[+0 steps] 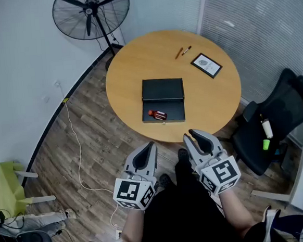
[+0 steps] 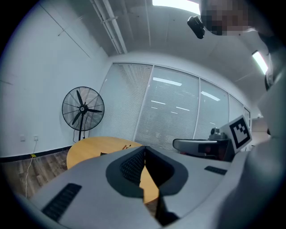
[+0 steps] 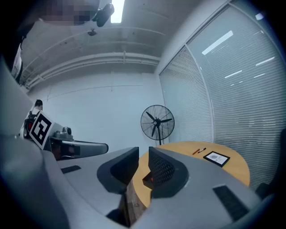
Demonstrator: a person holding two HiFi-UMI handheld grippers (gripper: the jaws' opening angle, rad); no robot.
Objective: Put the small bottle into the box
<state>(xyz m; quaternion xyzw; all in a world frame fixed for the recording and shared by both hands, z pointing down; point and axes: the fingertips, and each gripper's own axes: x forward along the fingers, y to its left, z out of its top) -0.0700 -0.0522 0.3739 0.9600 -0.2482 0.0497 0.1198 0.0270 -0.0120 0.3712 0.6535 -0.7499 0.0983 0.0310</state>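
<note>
Head view shows us the small bottle (image 1: 157,114) lying inside the open box (image 1: 174,106) on the counter (image 1: 131,67), mid-frame. Our left gripper (image 1: 152,143) has jaws together; our right gripper (image 1: 190,134) has jaws narrowly apart, holding nothing.

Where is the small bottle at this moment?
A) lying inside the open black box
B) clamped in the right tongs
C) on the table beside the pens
A: the small bottle lies on its side in the open tray of the black box.
</note>
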